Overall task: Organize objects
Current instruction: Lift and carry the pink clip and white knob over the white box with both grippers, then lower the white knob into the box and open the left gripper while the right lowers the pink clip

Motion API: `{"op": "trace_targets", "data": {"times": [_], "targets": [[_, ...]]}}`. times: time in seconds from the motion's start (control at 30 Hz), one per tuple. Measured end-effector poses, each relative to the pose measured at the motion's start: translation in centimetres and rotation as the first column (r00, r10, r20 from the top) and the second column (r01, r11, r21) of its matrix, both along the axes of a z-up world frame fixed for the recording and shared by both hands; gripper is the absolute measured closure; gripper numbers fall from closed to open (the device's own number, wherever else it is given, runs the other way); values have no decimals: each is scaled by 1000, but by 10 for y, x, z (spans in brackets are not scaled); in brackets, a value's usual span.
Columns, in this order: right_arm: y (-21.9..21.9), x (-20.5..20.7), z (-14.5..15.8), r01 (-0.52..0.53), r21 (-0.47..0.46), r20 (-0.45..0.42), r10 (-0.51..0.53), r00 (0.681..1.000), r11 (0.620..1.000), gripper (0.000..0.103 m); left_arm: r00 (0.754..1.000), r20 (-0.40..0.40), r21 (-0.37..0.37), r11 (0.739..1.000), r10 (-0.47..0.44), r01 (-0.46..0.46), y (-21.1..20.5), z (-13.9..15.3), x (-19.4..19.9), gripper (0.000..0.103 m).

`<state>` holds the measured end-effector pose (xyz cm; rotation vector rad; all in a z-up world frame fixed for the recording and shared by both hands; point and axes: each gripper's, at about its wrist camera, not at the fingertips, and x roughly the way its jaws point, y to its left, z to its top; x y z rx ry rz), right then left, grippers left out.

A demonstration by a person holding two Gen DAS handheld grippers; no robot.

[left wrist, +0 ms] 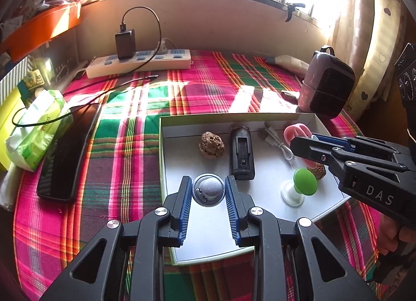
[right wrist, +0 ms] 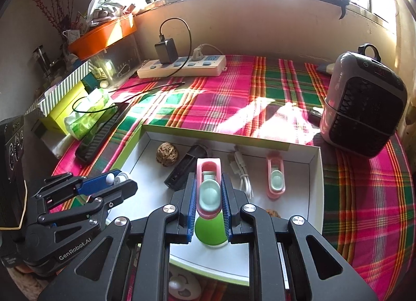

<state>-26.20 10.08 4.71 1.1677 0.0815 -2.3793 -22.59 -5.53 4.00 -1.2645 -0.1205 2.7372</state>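
Plaid cloth [left wrist: 124, 145] in pink, green and red covers the table. On it sits a shallow white box [left wrist: 166, 150], open at the top, with a small dark heater [right wrist: 364, 108] just beyond its far right corner and a white power strip [left wrist: 140, 63] by the wall. Inside the box lie a brown rock [left wrist: 211, 145], a black case [left wrist: 241, 155], a white cable [right wrist: 240, 171] and a green knob [left wrist: 304, 181].

The left gripper [left wrist: 208, 191] reaches level into the box's near edge, its blue pads [left wrist: 183, 204] narrowed onto a round silver earbud case [left wrist: 208, 189], touching both sides. Its body reads "GenRobot.AI".

The right gripper [right wrist: 209, 197], marked "DAS", enters from the right, fingers closed tightly on a pink clip [right wrist: 209, 189] with a mint centre, held above the green knob. A second pink clip [right wrist: 275, 178] lies flat in the box beside the cable.
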Motion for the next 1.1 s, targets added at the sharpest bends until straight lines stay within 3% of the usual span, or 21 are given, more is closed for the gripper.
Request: {"op": "trace_targets", "data": {"times": [0.67,1.1], "targets": [[-9,-40,-26,19,30,95,-22,995,999,85,999,39,-28,1000,-2,3,5,-14,-27,79],[-19,-46,-32,6,68,96,-13,995,998,85,999,45,-47,999,-17,19,12,-19,-34,79]]}}
